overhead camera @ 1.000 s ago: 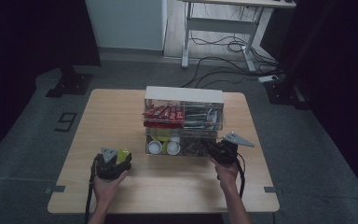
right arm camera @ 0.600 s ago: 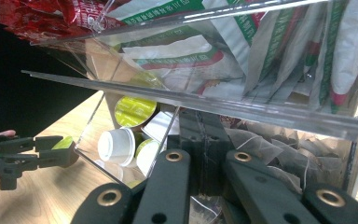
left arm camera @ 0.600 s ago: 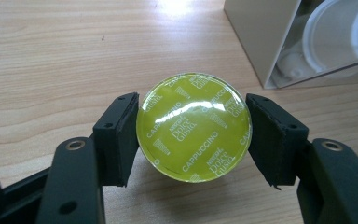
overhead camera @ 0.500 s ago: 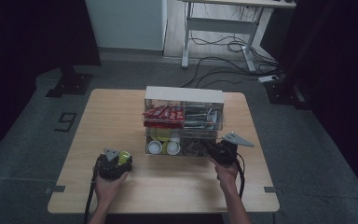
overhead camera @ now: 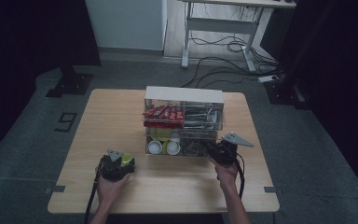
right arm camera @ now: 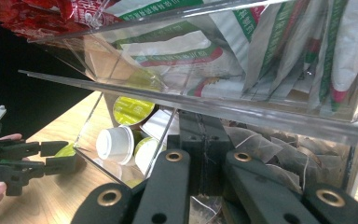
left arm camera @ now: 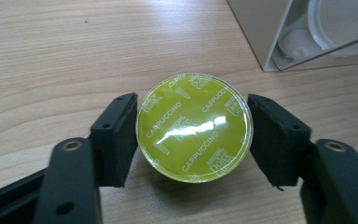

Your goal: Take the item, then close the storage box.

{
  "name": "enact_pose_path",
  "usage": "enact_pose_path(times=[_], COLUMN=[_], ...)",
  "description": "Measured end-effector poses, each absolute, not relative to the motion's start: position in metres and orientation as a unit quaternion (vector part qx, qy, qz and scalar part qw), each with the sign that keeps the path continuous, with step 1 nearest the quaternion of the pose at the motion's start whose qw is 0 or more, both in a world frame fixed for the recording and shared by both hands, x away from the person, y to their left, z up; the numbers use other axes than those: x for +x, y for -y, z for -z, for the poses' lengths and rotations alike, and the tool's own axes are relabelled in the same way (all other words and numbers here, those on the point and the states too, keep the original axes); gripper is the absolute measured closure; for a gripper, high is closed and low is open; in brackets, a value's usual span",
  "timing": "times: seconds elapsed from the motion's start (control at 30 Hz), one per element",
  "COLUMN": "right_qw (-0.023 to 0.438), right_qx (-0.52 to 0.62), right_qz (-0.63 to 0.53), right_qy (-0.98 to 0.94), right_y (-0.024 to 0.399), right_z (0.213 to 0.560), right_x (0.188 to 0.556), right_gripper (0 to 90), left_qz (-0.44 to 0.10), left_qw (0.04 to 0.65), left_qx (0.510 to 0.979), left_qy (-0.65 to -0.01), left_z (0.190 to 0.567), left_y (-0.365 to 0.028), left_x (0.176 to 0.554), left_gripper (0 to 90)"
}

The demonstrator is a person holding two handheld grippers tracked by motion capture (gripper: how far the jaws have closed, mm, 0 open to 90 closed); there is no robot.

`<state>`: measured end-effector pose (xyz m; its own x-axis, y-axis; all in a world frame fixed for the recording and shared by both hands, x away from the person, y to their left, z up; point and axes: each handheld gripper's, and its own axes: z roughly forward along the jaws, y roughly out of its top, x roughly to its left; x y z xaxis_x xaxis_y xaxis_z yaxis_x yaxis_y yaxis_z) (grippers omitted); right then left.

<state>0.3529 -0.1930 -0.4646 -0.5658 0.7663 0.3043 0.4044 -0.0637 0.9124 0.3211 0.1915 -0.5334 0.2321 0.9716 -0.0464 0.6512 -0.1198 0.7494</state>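
Nearest us, our left gripper (left arm camera: 193, 135) has just been opening its jaws around the yellow-green cappuccino capsule (left arm camera: 194, 127), and the capsule sits between them. In the left gripper view a thin gap shows between each black pad and the capsule's rim, so we judge that we have let go and the capsule rests on the wooden table (left arm camera: 74, 51) by its own weight. For the work in hand this reads as a put-down just finished: the capsule is out of the clear organizer (overhead camera: 183, 122) and set at the near left part of the table, just off the organizer's near left corner.

The capsule stands upright, its foil lid facing up toward the camera, so its axis runs vertical; seen from above it is a round disc with no long side.

Farther along, our right gripper (overhead camera: 213, 148) has its jaws shut on the front edge of the organizer's lower clear drawer, holding it. Beyond the jaws lie more capsules (right arm camera: 121, 140), and sachets (right arm camera: 284, 51) stand in the tier above
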Motion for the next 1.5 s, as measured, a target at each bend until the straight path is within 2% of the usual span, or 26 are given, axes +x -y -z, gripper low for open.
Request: enact_pose_path(times=[0.1,0.4,0.83,0.97,1.5], right_qw=[0.155,0.155,0.157,0.157,0.153], right_qx=[0.438,0.439,0.442,0.443,0.448], right_qz=[-0.583,-0.582,-0.572,-0.567,-0.562], right_qy=[-0.666,-0.667,-0.673,-0.676,-0.678], right_y=[0.193,0.193,0.191,0.188,0.189], right_z=[0.465,0.465,0.47,0.474,0.477], right_x=[0.353,0.353,0.35,0.35,0.341], right_gripper=[89.3,89.3,89.3,89.3,89.2], left_qz=[-0.237,-0.239,-0.249,-0.261,-0.249], left_qw=[0.349,0.397,0.407,0.409,0.405], left_qx=[0.705,0.696,0.691,0.684,0.691], left_qy=[-0.57,-0.548,-0.543,-0.545,-0.544], left_z=[0.53,0.513,0.514,0.514,0.518], left_y=[-0.193,-0.205,-0.219,-0.221,-0.22], left_x=[0.318,0.299,0.279,0.274,0.273], left_gripper=[26.0,23.5,23.5,26.3,26.9])
